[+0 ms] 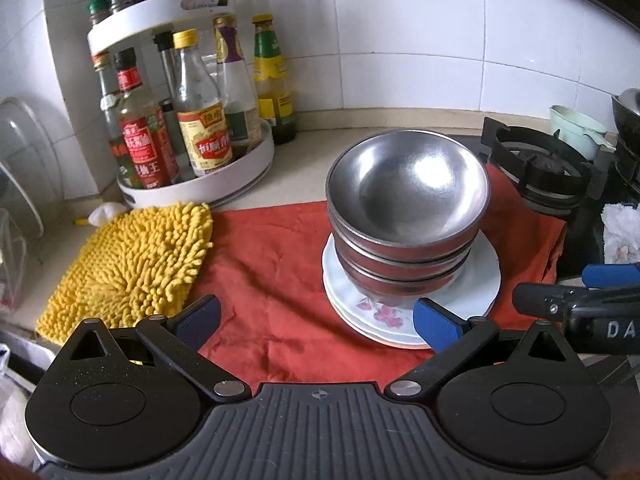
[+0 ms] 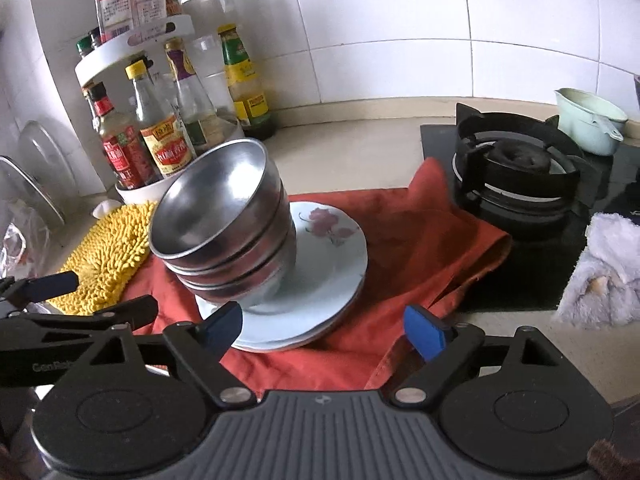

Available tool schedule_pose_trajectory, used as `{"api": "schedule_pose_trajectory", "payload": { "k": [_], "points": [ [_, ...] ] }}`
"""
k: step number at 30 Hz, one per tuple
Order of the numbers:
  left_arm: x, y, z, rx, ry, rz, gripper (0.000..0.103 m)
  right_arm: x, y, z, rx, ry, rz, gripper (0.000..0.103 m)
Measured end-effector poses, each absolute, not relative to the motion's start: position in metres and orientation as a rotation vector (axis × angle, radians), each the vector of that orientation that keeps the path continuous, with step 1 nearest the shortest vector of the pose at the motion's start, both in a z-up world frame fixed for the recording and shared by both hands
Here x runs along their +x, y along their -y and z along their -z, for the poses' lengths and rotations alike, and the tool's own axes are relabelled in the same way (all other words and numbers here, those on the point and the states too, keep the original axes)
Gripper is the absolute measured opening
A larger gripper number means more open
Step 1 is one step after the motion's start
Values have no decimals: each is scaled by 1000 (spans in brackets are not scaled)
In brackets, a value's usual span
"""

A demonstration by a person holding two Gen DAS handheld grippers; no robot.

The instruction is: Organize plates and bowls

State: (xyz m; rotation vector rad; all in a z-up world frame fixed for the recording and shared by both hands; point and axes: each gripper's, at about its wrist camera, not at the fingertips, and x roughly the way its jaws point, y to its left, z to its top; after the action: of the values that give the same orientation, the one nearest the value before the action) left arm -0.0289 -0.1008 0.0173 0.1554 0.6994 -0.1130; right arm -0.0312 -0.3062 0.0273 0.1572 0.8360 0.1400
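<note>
Steel bowls (image 1: 408,196), floral white plates (image 1: 472,284), red cloth (image 1: 272,264)

Bowls (image 1: 406,216) nest on stacked plates (image 1: 476,284), on a cloth (image 1: 272,280); mitt (image 1: 132,264) left, burner (image 1: 536,164) right, bottle rack (image 1: 192,184) behind.

Left wrist view: low, near, faces wall. Right wrist view: same, from rightward. Shared: bowl stack (image 1: 406,216) (image 2: 224,228) on plates (image 1: 412,300) (image 2: 316,280).

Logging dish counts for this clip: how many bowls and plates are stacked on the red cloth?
Steel bowls: 3, nested
White plates: at least 2; lower edges are hard to separate
Total: at least 5, all in one stack on the red cloth
</note>
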Motion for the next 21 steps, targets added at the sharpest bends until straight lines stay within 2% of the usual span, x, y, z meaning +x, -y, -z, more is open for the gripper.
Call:
{"api": "schedule_pose_trajectory", "payload": {
  "k": [21],
  "points": [
    [-34, 98, -12, 114, -770, 63, 99, -34, 291, -22, 151, -896, -122, 85]
  ]
}}
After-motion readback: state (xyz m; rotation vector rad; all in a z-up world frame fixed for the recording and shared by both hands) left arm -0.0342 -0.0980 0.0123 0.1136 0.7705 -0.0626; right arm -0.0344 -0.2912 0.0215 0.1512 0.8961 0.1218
